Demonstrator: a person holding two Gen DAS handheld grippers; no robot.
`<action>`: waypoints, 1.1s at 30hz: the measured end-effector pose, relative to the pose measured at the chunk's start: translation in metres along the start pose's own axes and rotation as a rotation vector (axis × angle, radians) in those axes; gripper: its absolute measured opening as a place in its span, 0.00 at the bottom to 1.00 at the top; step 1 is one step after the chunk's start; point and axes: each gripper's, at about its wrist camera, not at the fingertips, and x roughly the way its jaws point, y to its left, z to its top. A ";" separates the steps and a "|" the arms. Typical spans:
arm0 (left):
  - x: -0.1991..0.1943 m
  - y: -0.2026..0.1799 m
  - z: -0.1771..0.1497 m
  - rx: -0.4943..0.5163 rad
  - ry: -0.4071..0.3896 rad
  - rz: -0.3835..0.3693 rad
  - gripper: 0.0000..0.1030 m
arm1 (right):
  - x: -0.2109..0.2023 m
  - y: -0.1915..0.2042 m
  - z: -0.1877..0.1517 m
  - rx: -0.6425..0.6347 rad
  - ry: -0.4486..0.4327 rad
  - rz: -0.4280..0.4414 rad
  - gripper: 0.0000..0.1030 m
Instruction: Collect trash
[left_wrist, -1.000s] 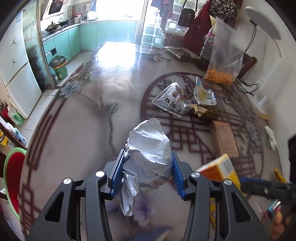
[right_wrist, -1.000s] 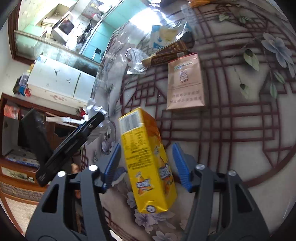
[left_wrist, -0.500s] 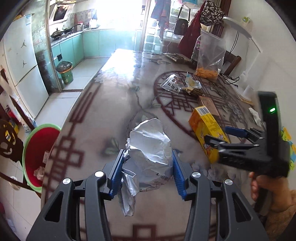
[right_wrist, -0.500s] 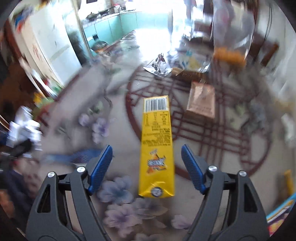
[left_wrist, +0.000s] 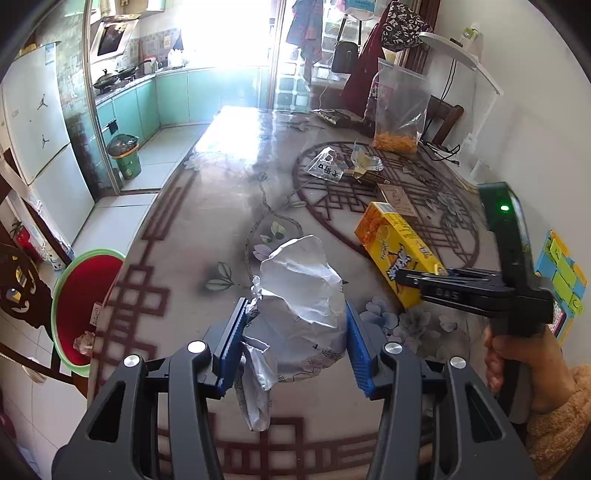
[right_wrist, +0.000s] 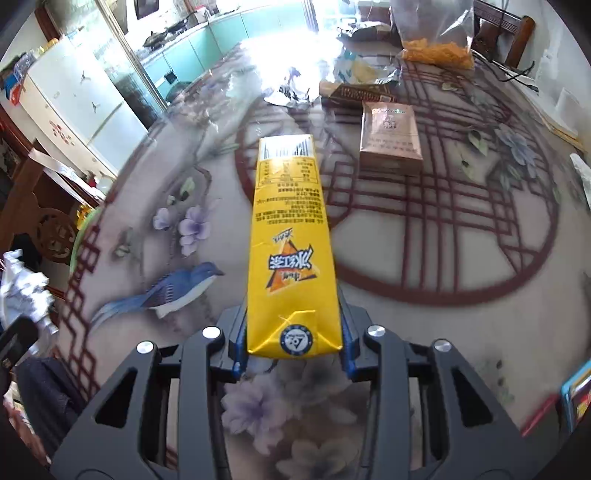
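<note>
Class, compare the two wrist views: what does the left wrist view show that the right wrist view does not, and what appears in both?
Only the left wrist view shows the left tongs shut on the crumpled foil wrapper, and the red basin beside the table.

Only the right wrist view shows the painted blue bird on the tabletop, and the right tongs close up.

Both show the yellow drink carton gripped by the right tongs, the brown packet and the bag of orange snacks.

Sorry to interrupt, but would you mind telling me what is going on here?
A person is clearing trash off the patterned table with a tool in each hand. The left tool grips a crumpled silver wrapper, and the right tool is clamped on a yellow drink carton. More wrappers lie farther back.
</note>
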 end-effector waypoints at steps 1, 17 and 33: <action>-0.002 0.001 0.000 0.000 -0.002 -0.001 0.46 | -0.006 0.002 -0.003 0.007 -0.007 0.010 0.36; -0.013 0.020 -0.005 -0.010 -0.024 0.008 0.46 | -0.059 0.043 -0.036 0.133 -0.076 0.217 0.36; -0.028 0.058 -0.002 -0.063 -0.054 0.074 0.46 | -0.082 0.097 -0.030 0.018 -0.107 0.288 0.36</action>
